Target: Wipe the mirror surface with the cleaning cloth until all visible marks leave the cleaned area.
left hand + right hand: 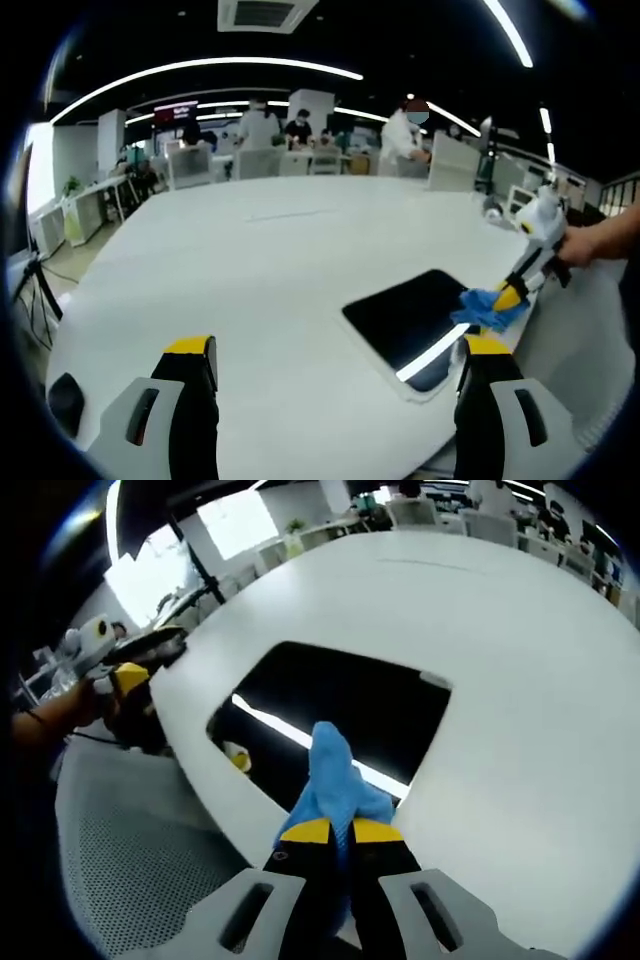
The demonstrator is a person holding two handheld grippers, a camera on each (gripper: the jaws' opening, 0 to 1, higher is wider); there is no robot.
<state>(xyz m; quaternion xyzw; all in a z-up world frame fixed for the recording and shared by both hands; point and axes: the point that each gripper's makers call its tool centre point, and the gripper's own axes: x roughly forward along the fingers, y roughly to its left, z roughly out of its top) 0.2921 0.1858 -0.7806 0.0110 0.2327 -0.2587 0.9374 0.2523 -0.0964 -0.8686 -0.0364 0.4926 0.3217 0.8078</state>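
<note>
The mirror [340, 705] lies flat on the white table [520, 640], a dark rectangular pane with rounded corners that reflects a bright ceiling strip light as a diagonal line. In the right gripper view it sits in the middle of the frame, close to the table's curved edge at lower left. In the left gripper view the mirror [405, 315] is at lower right, again near the table's rim.

The blue cleaning cloth [335, 790] rests on the mirror's near edge in the lower centre of the right gripper view, bunched up into a peak. The right gripper [340, 832] rises from the bottom of that view, its yellow-tipped jaws closed tightly together on the cloth. In the left gripper view the same right gripper [515, 290] comes in from the right edge, held by a person's hand [590, 245], with the cloth [488, 310] pressed on the mirror's right corner.

The left gripper [335, 350] holds nothing; its jaws stand wide apart at the bottom of its own view, above the bare table [250, 260]. In the right gripper view the left gripper [135, 670] shows at the left edge, beyond the table's rim, above a mesh chair seat [140, 850].

At the top of the left gripper view, people [405, 140] sit and stand at desks beyond the table, under curved ceiling lights [210, 68].
</note>
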